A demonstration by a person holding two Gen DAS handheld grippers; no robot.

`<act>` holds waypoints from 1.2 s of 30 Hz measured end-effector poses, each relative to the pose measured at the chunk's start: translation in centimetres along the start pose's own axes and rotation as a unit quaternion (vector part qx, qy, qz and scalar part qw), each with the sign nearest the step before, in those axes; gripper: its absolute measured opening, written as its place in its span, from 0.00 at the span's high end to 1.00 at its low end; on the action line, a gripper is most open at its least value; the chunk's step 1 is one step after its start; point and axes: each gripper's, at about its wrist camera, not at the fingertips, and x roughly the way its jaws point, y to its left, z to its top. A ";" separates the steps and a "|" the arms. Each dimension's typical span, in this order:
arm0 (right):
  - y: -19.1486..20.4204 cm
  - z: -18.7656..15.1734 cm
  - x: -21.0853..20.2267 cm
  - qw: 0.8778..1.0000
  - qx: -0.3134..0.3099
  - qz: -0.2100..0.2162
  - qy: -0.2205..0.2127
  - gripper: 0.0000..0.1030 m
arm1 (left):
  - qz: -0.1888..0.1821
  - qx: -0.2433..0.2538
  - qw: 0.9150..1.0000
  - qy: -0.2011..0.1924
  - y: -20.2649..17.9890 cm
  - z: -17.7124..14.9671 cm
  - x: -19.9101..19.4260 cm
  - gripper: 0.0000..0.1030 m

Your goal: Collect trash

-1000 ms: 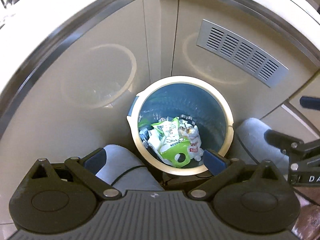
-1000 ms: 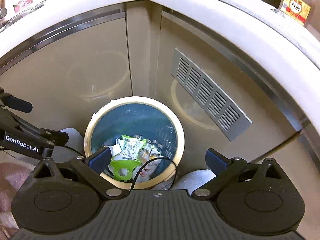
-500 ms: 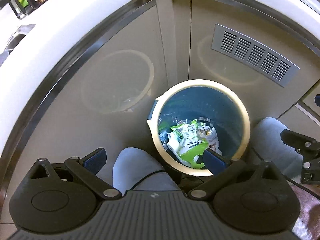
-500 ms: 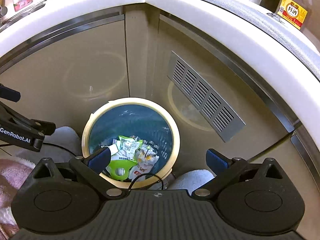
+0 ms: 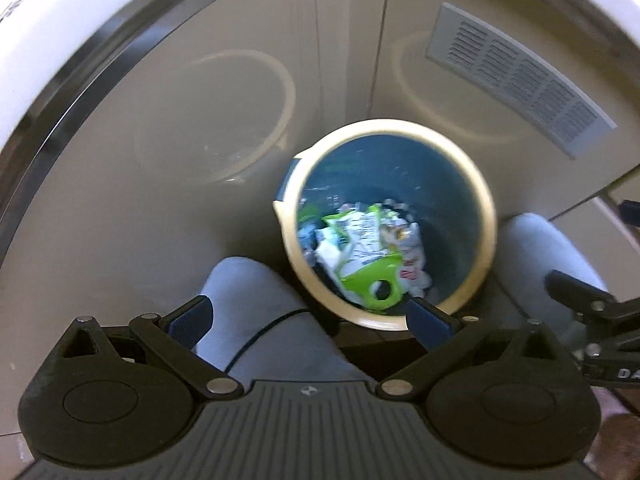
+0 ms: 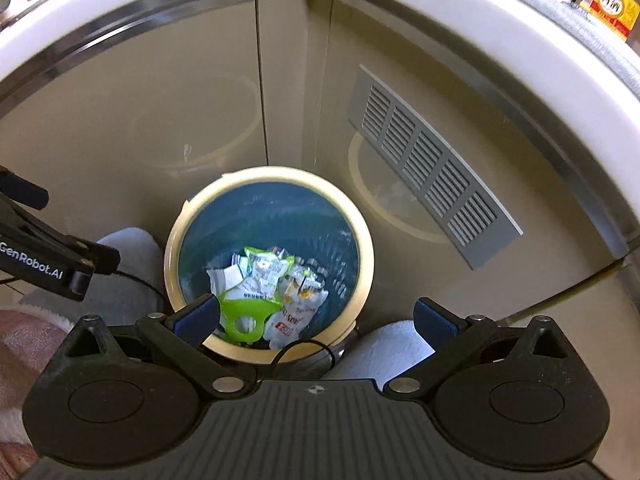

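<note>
A round blue bin with a cream rim (image 5: 490,216) (image 6: 370,264) stands on the floor in the corner of beige cabinets. Inside lies trash: a green and white wrapper (image 5: 368,276) (image 6: 256,292) and white snack packets (image 6: 298,308). My left gripper (image 5: 310,320) hovers high above the bin's near rim, open, with nothing between its fingers. My right gripper (image 6: 318,318) also hangs open and empty above the bin's near edge. Each gripper shows at the edge of the other's view: the right one (image 5: 592,316), the left one (image 6: 52,260).
A person's knees in grey trousers (image 5: 256,312) (image 6: 128,276) flank the bin. A grey vent grille (image 6: 432,172) sits on the right cabinet door. A white countertop edge (image 6: 500,28) curves overhead, with a yellow-labelled bottle (image 6: 608,4) on it. A thin black cable (image 6: 304,350) loops near the bin.
Both grippers have risen and drawn back a little from the bin, staying open. The bin has shifted rightward in the left wrist view. The trash inside has not moved.
</note>
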 end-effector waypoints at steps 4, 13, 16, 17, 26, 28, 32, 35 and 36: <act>0.0 -0.1 1.2 1.000 0.006 0.000 0.019 0.00 | 0.003 0.006 1.000 0.010 -0.3 0.1 0.9 0.00; 0.2 -0.2 3.1 0.999 0.004 -0.004 0.041 0.00 | 0.002 0.016 0.999 0.033 -0.5 0.2 2.5 0.00; 0.1 -0.3 3.4 0.999 0.005 -0.002 0.047 0.00 | 0.003 0.023 0.999 0.043 -0.9 0.1 3.3 0.00; 0.1 -0.3 3.6 0.999 0.006 -0.001 0.049 0.00 | 0.003 0.026 0.999 0.046 -1.0 0.1 3.5 0.00; 0.5 -0.1 4.3 0.999 -0.009 -0.002 0.047 0.00 | 0.004 0.031 0.998 0.058 -1.2 -0.1 4.2 0.00; 0.6 -0.1 4.3 0.999 -0.010 0.000 0.049 0.00 | 0.004 0.033 0.998 0.060 -1.2 -0.1 4.3 0.00; 0.6 -0.1 4.4 0.999 -0.007 0.001 0.050 0.00 | 0.006 0.035 0.998 0.060 -1.3 -0.1 4.5 0.00; 0.6 -0.1 4.3 0.999 -0.006 0.000 0.048 0.00 | 0.007 0.037 0.998 0.059 -1.3 -0.1 4.5 0.00; 0.6 -0.1 4.3 0.999 -0.006 -0.001 0.047 0.00 | 0.008 0.037 0.998 0.059 -1.3 -0.1 4.5 0.00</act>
